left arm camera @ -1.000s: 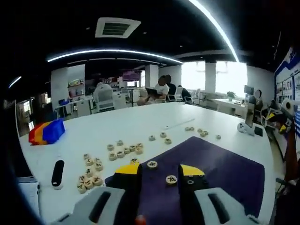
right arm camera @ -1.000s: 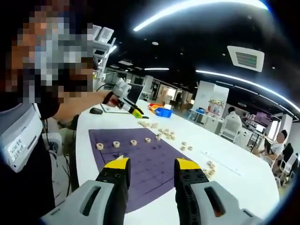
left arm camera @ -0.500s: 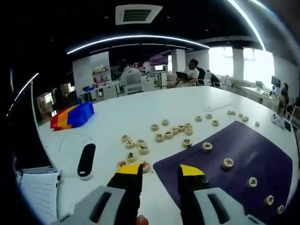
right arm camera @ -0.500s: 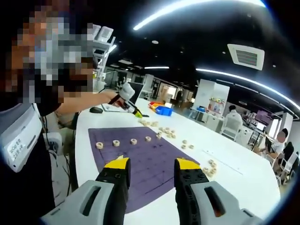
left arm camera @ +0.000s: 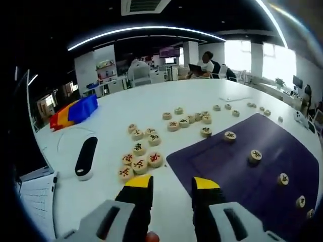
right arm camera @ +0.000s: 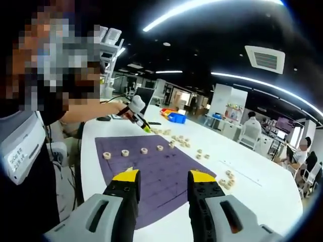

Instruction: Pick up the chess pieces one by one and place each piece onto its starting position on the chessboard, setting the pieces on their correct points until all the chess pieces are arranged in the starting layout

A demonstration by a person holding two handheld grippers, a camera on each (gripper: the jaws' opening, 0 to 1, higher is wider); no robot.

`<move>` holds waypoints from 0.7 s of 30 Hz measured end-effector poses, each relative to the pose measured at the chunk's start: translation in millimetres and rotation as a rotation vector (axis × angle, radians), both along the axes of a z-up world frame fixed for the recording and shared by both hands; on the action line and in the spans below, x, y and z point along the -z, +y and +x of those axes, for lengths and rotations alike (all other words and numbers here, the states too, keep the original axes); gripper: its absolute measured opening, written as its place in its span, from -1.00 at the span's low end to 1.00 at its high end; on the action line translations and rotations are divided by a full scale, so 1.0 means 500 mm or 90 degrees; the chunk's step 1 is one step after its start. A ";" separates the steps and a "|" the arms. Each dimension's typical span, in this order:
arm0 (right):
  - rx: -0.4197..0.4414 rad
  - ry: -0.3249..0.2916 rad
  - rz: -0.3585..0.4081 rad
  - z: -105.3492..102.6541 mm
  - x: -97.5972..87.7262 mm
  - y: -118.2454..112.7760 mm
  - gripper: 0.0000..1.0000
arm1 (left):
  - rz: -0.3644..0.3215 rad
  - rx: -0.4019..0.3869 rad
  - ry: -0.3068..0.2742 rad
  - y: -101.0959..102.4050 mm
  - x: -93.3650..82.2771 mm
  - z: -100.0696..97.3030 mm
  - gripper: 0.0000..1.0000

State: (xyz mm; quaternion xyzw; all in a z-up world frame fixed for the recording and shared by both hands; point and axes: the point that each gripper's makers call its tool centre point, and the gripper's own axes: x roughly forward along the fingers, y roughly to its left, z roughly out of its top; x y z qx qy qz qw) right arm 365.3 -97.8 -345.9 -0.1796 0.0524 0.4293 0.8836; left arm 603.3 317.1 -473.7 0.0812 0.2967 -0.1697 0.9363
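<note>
In the left gripper view, a black remote [left arm camera: 86, 158] lies on the white bench [left arm camera: 151, 108] toward its left edge, and a cluster of loose chess pieces [left arm camera: 140, 157] sits beside the left edge of the purple chessboard [left arm camera: 237, 166]. The left gripper [left arm camera: 171, 182] hovers there with its jaws spread, holding nothing. In the right gripper view, the right gripper [right arm camera: 158, 176] hangs over the chessboard's near edge, jaws apart and empty; four pieces [right arm camera: 134, 152] stand in a row along the board's far-left edge.

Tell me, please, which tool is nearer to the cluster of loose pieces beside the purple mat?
Left. The left tool hovers just short of the cluster, while the right tool sits over the mat's opposite side.
</note>
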 end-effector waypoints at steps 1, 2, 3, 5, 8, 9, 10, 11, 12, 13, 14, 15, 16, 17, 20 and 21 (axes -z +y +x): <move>-0.001 0.001 0.000 0.000 0.001 0.001 -0.24 | 0.001 0.000 -0.002 0.000 -0.001 0.003 -0.36; -0.002 0.002 -0.001 0.001 0.002 0.002 -0.24 | 0.002 0.000 -0.003 0.000 -0.001 0.004 -0.36; -0.001 0.002 -0.002 0.001 0.003 0.002 -0.24 | 0.002 0.000 -0.003 0.000 0.000 0.006 -0.36; 0.000 0.002 0.000 0.000 0.003 0.003 -0.24 | -0.001 0.000 -0.004 -0.001 0.002 0.007 -0.36; -0.002 0.002 0.000 -0.002 0.005 0.004 -0.24 | -0.003 0.001 0.004 -0.004 0.015 0.010 -0.36; -0.001 0.003 -0.001 -0.001 0.005 0.004 -0.24 | -0.003 0.001 0.006 -0.005 0.018 0.012 -0.36; 0.001 0.003 -0.001 0.000 0.006 0.004 -0.24 | -0.007 0.000 0.006 -0.006 0.021 0.016 -0.36; 0.000 0.004 0.000 0.000 0.008 0.005 -0.24 | -0.016 -0.003 0.006 -0.009 0.023 0.021 -0.37; 0.000 0.005 -0.001 -0.001 0.009 0.007 -0.24 | -0.030 -0.008 0.005 -0.012 0.026 0.027 -0.37; -0.002 0.005 -0.002 -0.002 0.012 0.008 -0.24 | -0.054 -0.019 0.011 -0.017 0.031 0.032 -0.37; -0.003 0.005 -0.003 -0.003 0.013 0.010 -0.24 | -0.068 -0.030 0.016 -0.017 0.036 0.037 -0.37; -0.004 0.006 -0.003 -0.004 0.013 0.010 -0.24 | -0.071 -0.038 0.019 -0.014 0.041 0.042 -0.37; -0.003 0.006 -0.004 -0.004 0.013 0.010 -0.24 | -0.066 -0.038 0.018 -0.015 0.044 0.045 -0.37; -0.002 0.005 -0.003 -0.003 0.012 0.009 -0.24 | -0.060 -0.044 0.014 -0.012 0.045 0.048 -0.37; 0.001 0.004 0.000 -0.004 0.011 0.006 -0.24 | -0.056 -0.050 0.011 -0.012 0.044 0.048 -0.37; 0.002 0.005 0.000 -0.003 0.013 0.004 -0.24 | -0.054 -0.040 0.009 -0.022 0.042 0.041 -0.37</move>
